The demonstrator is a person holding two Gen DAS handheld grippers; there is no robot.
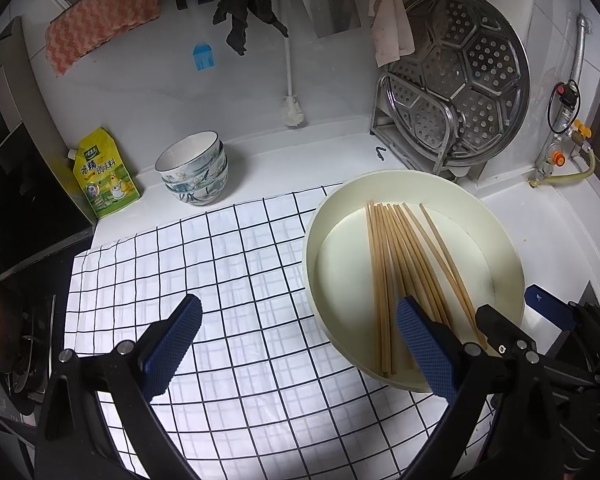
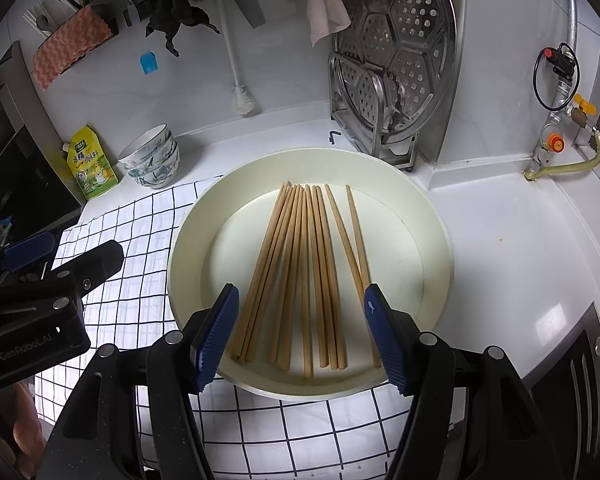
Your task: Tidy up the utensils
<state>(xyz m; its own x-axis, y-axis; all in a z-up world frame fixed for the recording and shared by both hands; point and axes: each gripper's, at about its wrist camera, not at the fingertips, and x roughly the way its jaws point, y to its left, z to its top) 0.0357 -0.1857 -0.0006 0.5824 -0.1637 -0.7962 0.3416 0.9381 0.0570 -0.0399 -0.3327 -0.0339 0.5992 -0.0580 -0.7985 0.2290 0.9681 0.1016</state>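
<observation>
We see the chopsticks (image 2: 304, 276) lying fanned out in a shallow cream bowl (image 2: 436, 248), which rests partly on a checked cloth (image 2: 140, 240) and partly on the bare white bench (image 2: 500, 240). The right tool (image 2: 300, 312) hangs over the bowl's near rim with its jaws spread wide and holding nothing; the near ends of the chopsticks lie between its two blue pads (image 2: 216, 336), though whether the pads touch the bowl we cannot tell. The left tool (image 1: 300, 328) is also wide apart and empty, poised over the cloth just left of the bowl (image 1: 312, 264), its right pad crossing in front of the chopsticks (image 1: 404, 260).

The left view alone shows a stove (image 1: 16, 344) at the bench's left edge. Both show stacked bowls (image 1: 194, 168) and a yellow pouch (image 1: 104, 172) toward the back-left corner, and a steamer tray (image 2: 396, 48) in a rack along the back edge.
</observation>
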